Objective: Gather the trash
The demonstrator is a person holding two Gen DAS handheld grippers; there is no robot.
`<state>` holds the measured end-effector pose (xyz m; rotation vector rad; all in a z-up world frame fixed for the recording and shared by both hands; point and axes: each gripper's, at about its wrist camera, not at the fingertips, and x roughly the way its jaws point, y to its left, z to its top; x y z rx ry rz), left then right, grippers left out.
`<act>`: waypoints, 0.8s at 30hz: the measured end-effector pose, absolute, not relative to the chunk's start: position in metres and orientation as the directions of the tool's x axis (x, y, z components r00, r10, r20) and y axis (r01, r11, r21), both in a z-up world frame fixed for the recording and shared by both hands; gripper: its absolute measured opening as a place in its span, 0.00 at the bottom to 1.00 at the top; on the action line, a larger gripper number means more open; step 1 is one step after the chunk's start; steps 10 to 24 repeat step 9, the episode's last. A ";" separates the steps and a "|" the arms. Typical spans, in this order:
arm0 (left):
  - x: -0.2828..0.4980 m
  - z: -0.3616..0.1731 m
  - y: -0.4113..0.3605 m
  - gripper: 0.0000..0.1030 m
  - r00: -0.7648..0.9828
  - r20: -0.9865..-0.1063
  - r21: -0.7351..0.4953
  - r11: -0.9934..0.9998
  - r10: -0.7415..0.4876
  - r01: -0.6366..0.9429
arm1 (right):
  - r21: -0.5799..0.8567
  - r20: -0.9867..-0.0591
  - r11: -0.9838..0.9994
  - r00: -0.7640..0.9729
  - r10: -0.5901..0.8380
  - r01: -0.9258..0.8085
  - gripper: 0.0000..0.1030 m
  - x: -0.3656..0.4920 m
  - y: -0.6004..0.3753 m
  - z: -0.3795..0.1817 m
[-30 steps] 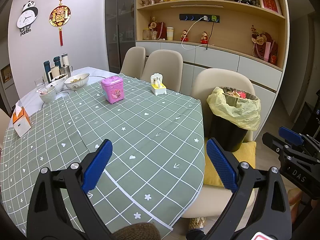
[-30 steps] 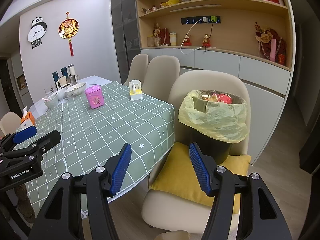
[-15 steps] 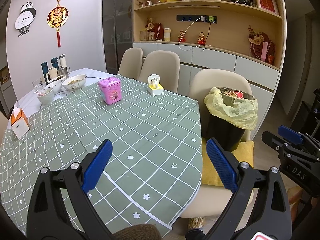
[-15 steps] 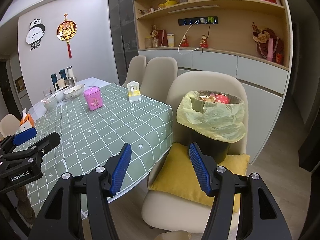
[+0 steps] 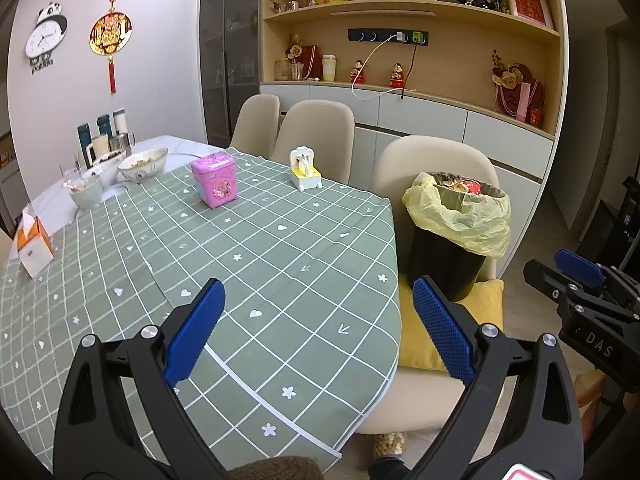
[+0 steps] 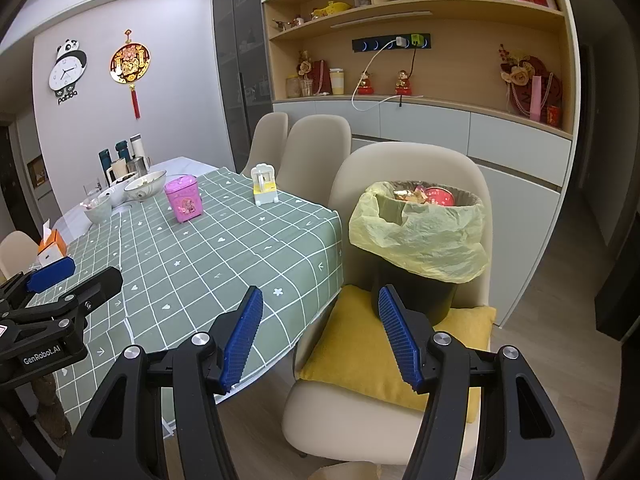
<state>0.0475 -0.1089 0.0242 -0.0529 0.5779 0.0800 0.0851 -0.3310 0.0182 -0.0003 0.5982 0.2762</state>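
both tools hang with nothing in them: the left hand-held gripper (image 5: pixel 316 336) stands wide above the green checked cloth on the counter (image 5: pixel 280 248), the right hand-held gripper (image 6: pixel 320 336) wide over a yellow cushion (image 6: pixel 352 352). the bin (image 6: pixel 416 248), lined with a yellow bag and holding wrappers, sits on that cushion on a chair (image 6: pixel 404 164) beside the counter

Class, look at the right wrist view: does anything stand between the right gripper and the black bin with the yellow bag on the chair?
Nothing visible does. The right gripper is open and empty, and only a bare stretch of yellow cushion lies between it and the bin, whose open top is uncovered.
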 end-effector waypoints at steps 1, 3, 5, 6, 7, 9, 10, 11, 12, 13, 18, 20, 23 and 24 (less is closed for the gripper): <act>0.049 0.024 -0.108 0.88 0.834 -0.549 -0.039 0.995 0.056 -0.092 | 0.079 -0.556 0.963 0.791 0.256 -0.256 0.55 0.085 -0.331 0.018; 0.052 0.021 -0.102 0.88 0.830 -0.556 -0.055 0.994 0.051 -0.098 | 0.080 -0.559 0.963 0.789 0.257 -0.257 0.55 0.087 -0.330 0.018; 0.057 0.016 -0.093 0.88 0.815 -0.577 -0.056 0.993 0.057 -0.109 | 0.078 -0.567 0.961 0.782 0.261 -0.264 0.55 0.092 -0.327 0.016; 0.061 0.011 -0.083 0.88 0.800 -0.596 -0.054 0.990 0.070 -0.127 | 0.078 -0.569 0.960 0.779 0.263 -0.267 0.55 0.096 -0.324 0.015; 0.066 0.007 -0.071 0.88 0.788 -0.609 -0.054 0.987 0.090 -0.154 | 0.079 -0.575 0.958 0.772 0.271 -0.277 0.55 0.103 -0.318 0.013; 0.072 -0.005 -0.025 0.88 0.755 -0.635 -0.077 0.959 0.164 -0.273 | 0.086 -0.595 0.940 0.740 0.314 -0.330 0.55 0.121 -0.298 0.007; 0.072 -0.005 -0.025 0.88 0.755 -0.635 -0.077 0.959 0.164 -0.273 | 0.086 -0.595 0.940 0.740 0.314 -0.330 0.55 0.121 -0.298 0.007; 0.072 -0.005 -0.025 0.88 0.755 -0.635 -0.077 0.959 0.164 -0.273 | 0.086 -0.595 0.940 0.740 0.314 -0.330 0.55 0.121 -0.298 0.007; 0.072 -0.005 -0.025 0.88 0.755 -0.635 -0.077 0.959 0.164 -0.273 | 0.086 -0.595 0.940 0.740 0.314 -0.330 0.55 0.121 -0.298 0.007; 0.072 -0.005 -0.025 0.88 0.755 -0.635 -0.077 0.959 0.164 -0.273 | 0.086 -0.595 0.940 0.740 0.314 -0.330 0.55 0.121 -0.298 0.007; 0.072 -0.005 -0.025 0.88 0.755 -0.635 -0.077 0.959 0.164 -0.273 | 0.086 -0.595 0.940 0.740 0.314 -0.330 0.55 0.121 -0.298 0.007; 0.072 -0.005 -0.025 0.88 0.755 -0.635 -0.077 0.959 0.164 -0.273 | 0.086 -0.595 0.940 0.740 0.314 -0.330 0.55 0.121 -0.298 0.007; 0.072 -0.005 -0.025 0.88 0.755 -0.635 -0.077 0.959 0.164 -0.273 | 0.086 -0.595 0.940 0.740 0.314 -0.330 0.55 0.121 -0.298 0.007; 0.072 -0.005 -0.025 0.88 0.755 -0.635 -0.077 0.959 0.164 -0.273 | 0.086 -0.595 0.940 0.740 0.314 -0.330 0.55 0.121 -0.298 0.007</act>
